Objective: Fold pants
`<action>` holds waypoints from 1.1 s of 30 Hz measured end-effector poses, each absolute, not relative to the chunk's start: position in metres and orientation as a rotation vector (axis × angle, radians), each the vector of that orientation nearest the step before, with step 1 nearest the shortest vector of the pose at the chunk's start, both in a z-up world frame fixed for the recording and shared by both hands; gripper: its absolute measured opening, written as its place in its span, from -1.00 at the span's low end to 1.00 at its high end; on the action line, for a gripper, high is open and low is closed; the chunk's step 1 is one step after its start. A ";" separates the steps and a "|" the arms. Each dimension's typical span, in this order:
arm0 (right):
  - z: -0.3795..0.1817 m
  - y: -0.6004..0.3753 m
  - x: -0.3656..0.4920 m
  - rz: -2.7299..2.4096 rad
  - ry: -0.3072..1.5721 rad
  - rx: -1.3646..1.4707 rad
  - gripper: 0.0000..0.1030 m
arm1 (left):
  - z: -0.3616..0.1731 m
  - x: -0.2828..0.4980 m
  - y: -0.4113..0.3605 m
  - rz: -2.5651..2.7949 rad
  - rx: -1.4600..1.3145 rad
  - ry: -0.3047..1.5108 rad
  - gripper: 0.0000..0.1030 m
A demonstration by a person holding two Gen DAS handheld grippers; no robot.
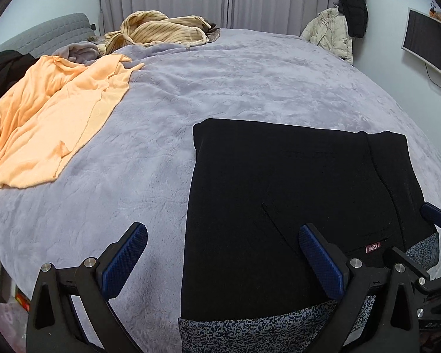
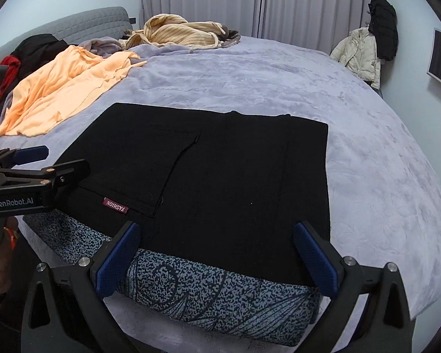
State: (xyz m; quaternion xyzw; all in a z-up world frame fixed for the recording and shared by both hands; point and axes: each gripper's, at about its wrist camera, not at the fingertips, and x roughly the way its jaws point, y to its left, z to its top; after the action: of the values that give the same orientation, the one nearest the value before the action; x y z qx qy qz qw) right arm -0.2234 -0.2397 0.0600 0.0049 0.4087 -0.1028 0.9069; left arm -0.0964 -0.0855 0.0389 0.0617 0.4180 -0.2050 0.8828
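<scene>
Black pants (image 1: 294, 200) lie folded into a flat rectangle on the lilac bed cover, near its front edge; they also show in the right wrist view (image 2: 220, 182), with a red "FASHION" label (image 2: 115, 205) on a back pocket. Their speckled blue-grey inner lining (image 2: 208, 291) shows along the near edge. My left gripper (image 1: 223, 260) is open and empty, above the pants' left near corner. My right gripper (image 2: 217, 260) is open and empty, above the pants' near edge. The left gripper's side also shows at the left of the right wrist view (image 2: 35, 164).
An orange garment (image 1: 50, 123) lies spread at the bed's left. A striped yellow garment (image 1: 161, 31) lies heaped at the far side. Dark clothes (image 2: 35, 47) lie by the grey headboard (image 1: 44, 33). Jackets (image 1: 341, 26) hang at the far right wall. Lilac bed cover (image 1: 250, 82) stretches between.
</scene>
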 end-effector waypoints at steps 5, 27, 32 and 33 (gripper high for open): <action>0.063 -0.236 -0.230 -0.245 0.827 -0.004 1.00 | 0.044 -0.105 -0.083 -0.400 0.129 0.846 1.00; 0.074 -0.248 -0.260 -0.391 0.765 0.095 1.00 | 0.048 -0.128 -0.046 -0.488 0.021 0.827 1.00; 0.086 -0.235 -0.265 -0.252 0.696 0.132 1.00 | 0.035 -0.115 -0.037 -0.452 -0.029 0.896 1.00; 0.076 -0.234 -0.261 -0.221 0.727 0.162 1.00 | 0.028 -0.112 -0.038 -0.451 -0.024 0.916 1.00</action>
State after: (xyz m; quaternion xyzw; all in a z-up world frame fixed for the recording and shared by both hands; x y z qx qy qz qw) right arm -0.2608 -0.2343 0.0760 0.0789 0.3542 -0.1076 0.9256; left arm -0.1125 -0.0381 0.0280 -0.0116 0.4383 -0.2158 0.8725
